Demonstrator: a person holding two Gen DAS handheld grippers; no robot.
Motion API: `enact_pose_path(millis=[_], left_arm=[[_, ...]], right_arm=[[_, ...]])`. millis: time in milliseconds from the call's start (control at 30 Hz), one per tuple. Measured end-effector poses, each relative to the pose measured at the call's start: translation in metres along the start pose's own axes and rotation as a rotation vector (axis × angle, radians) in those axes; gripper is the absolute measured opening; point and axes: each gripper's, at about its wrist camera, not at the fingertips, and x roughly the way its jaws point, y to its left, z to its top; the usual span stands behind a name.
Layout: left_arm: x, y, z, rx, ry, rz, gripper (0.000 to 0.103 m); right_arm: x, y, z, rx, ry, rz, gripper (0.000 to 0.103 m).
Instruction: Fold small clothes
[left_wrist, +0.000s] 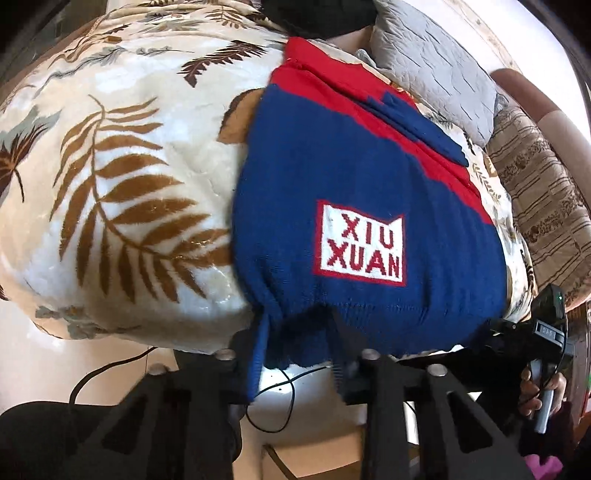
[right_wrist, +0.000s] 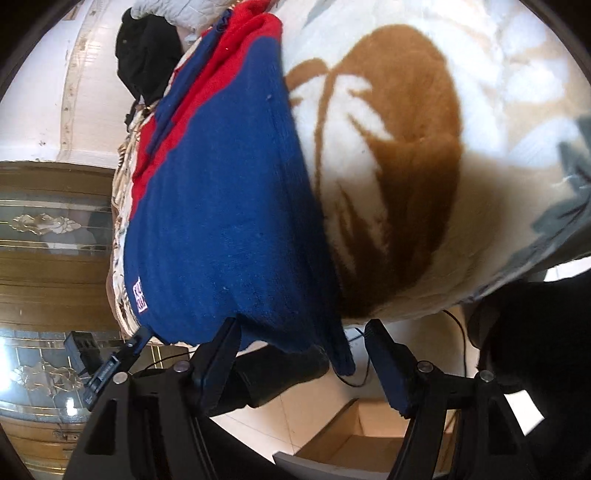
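Left wrist view: blue and red knit sweater (left_wrist: 332, 206) spread flat on leaf-print fleece blanket (left_wrist: 122, 173), filling centre to 3 o'clock, white "XIU XUAN" patch (left_wrist: 364, 245) facing up. Blue hem hanging over the blanket's near edge at 6 o'clock, draped down across the left gripper (left_wrist: 295, 363). Jaws apart, but hem covers the tips, so grip on the cloth cannot be told. Wide bare blanket from 8 to 11 o'clock. Grey quilted pillow (left_wrist: 436, 62) and striped brown cushion (left_wrist: 546, 192) crowding the far side from 1 to 3 o'clock. Right gripper (left_wrist: 517, 332) at 4 o'clock, at the sweater's hem corner, tips hidden by cloth. Floor and black cable (left_wrist: 280, 402) below the edge.

Right wrist view: sweater (right_wrist: 221, 206) from 12 down to 6 o'clock, blanket (right_wrist: 424, 184) open from 1 to 4 o'clock. Right gripper (right_wrist: 299, 336) spread wide, hem corner hanging between the fingers, nothing pinched. Left gripper (right_wrist: 136, 341) at 8 o'clock on the far hem corner, partly cut off by cloth. Cardboard box (right_wrist: 369, 435) at 6 o'clock, cropped. Black bundle (right_wrist: 147, 55) at 11 o'clock, blurred.
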Motion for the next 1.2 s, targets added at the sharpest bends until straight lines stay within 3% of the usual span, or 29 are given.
enact_pose_path(millis=[67,100,233,300,333,467,533,567,600,667,733,767,800,900,1067,1200], left_arm=[[-0.003,0.004,0.0,-0.026,-0.01,-0.024,0.015],[-0.005,0.005,0.0,-0.029,-0.013,-0.033,0.015],[-0.005,0.01,-0.004,-0.033,-0.003,-0.02,0.018],[0.003,0.017,-0.003,-0.071,0.049,0.012,0.046],[0.007,0.02,-0.004,-0.09,0.07,0.027,0.068],[0.009,0.012,-0.001,-0.057,0.061,0.008,0.072],[0.011,0.008,-0.002,-0.032,0.066,0.001,0.065],[0.015,0.006,-0.001,-0.029,0.081,-0.007,0.044],[0.016,0.006,-0.003,-0.029,0.093,-0.014,0.028],[0.017,0.006,-0.003,-0.034,0.089,-0.013,0.021],[0.017,0.007,-0.004,-0.043,0.084,-0.028,0.012],[0.013,0.007,-0.004,-0.048,0.077,-0.039,0.01],[0.01,0.007,-0.005,-0.049,0.065,-0.052,0.01],[-0.009,0.01,-0.008,-0.037,0.011,-0.111,0.008],[-0.04,0.006,0.0,-0.031,-0.075,-0.218,0.008],[-0.065,0.003,0.021,-0.028,-0.13,-0.279,0.007]], right_arm=[[-0.002,0.003,0.0,-0.024,-0.023,0.027,0.053],[-0.003,0.005,-0.001,-0.041,-0.024,0.037,0.03],[-0.007,0.019,-0.01,-0.103,-0.008,0.038,0.022],[-0.01,0.022,-0.011,-0.114,-0.008,0.071,0.022],[-0.01,0.023,-0.011,-0.111,-0.004,0.079,0.022],[-0.003,0.02,-0.01,-0.085,0.021,0.015,0.026],[0.002,0.018,-0.009,-0.069,0.04,-0.011,0.04],[0.003,0.017,-0.008,-0.065,0.042,-0.023,0.051],[0.005,0.017,-0.007,-0.066,0.036,-0.038,0.071],[0.005,0.016,-0.006,-0.075,0.003,-0.063,0.073],[0.004,0.017,-0.004,-0.104,-0.018,-0.036,0.065],[0.004,0.016,-0.003,-0.101,-0.024,-0.025,0.056],[0.003,0.015,-0.002,-0.096,-0.024,-0.013,0.033],[-0.001,0.021,-0.005,-0.127,-0.017,0.007,0.013],[-0.033,0.051,-0.007,-0.195,-0.074,0.105,0.011],[-0.072,0.084,0.01,-0.265,-0.181,0.174,0.011]])
